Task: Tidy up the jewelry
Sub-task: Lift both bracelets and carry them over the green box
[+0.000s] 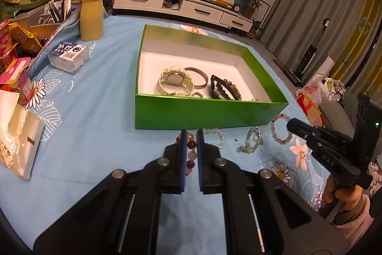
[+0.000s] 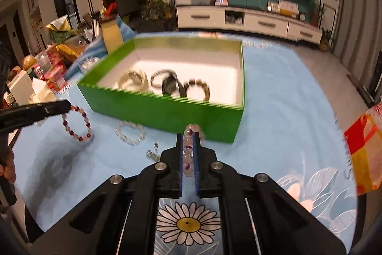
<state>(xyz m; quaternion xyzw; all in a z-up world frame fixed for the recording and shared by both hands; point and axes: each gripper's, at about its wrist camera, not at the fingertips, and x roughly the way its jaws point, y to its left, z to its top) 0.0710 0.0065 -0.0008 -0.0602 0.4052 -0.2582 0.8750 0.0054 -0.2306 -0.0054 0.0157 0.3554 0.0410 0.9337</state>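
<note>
A green box (image 1: 210,111) with a white inside holds a watch (image 1: 175,83), a metal bangle (image 1: 200,78) and a dark bead bracelet (image 1: 229,87). My left gripper (image 1: 191,135) is shut on a red and pink bead bracelet (image 1: 191,154) lying on the blue cloth in front of the box. A clear bead bracelet (image 1: 217,135), a green one (image 1: 254,138) and a purple one (image 1: 279,128) lie to its right. My right gripper (image 2: 188,138) is shut on the purple bead bracelet (image 2: 188,149) near the box's front right corner (image 2: 236,121).
A yellow bottle (image 1: 92,13), a plastic pack (image 1: 69,56) and snack packets (image 1: 16,78) crowd the table's left side. A bag (image 2: 365,152) lies at the right. The blue flowered cloth (image 1: 95,123) covers the table.
</note>
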